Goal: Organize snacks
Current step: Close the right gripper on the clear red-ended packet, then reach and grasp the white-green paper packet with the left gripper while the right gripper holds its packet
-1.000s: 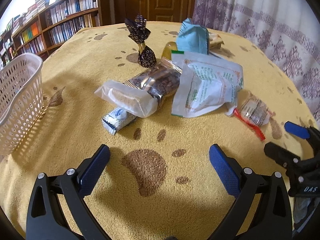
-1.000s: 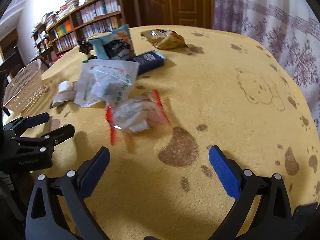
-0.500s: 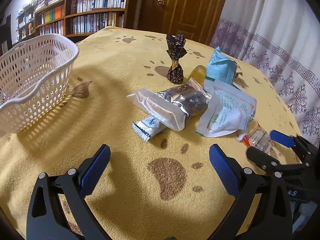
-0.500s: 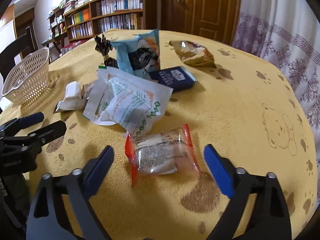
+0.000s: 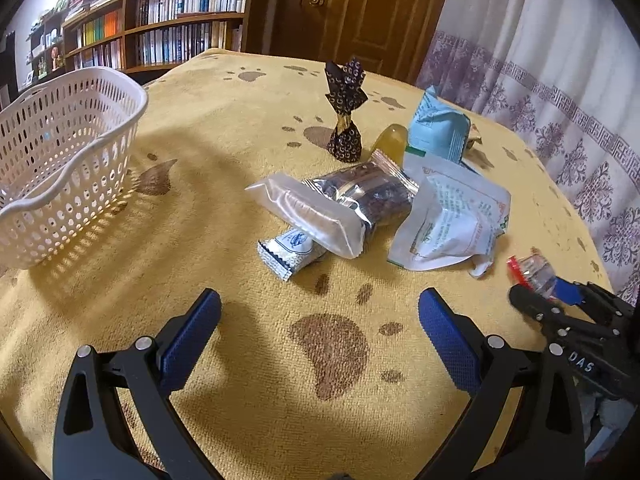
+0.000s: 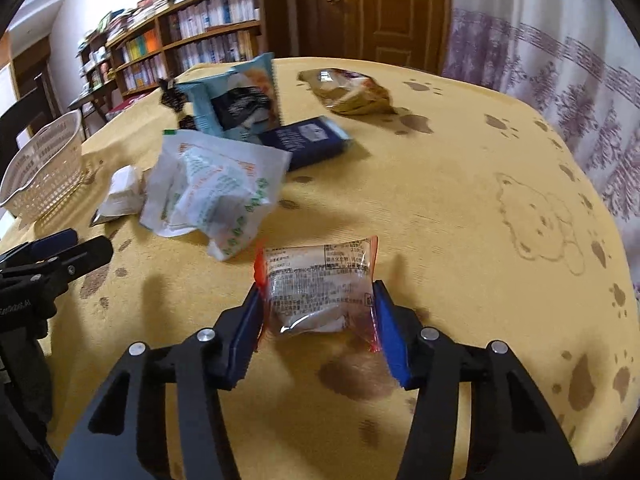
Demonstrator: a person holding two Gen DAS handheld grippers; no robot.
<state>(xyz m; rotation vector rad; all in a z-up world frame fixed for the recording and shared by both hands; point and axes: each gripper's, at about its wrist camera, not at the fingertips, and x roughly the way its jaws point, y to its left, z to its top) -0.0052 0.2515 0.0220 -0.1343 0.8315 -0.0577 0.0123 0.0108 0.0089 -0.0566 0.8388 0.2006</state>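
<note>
Snacks lie scattered over the yellow paw-print cloth of the counter [image 5: 224,112], and the nearest to the right claw [image 6: 318,312] is a clear cellophane snack packet with red sealed ends [image 6: 318,280]. It sits squarely between that claw's blue pads, one red end against each pad, so its long axis runs across the claw from finger to finger. The pads appear to be at the seals, but whether they truly pinch the packet or only bracket it cannot be told. The left claw [image 5: 320,332] hangs spread wide over bare cloth, holding nothing, with a small white wrapped bar [image 5: 288,252] and a frosted packet [image 5: 312,216] lying ahead of it. The white perforated plastic basket [image 5: 60,168] stands well off to the left, far from the right claw, so the packet would likely have to travel across the pile to reach it.
</note>
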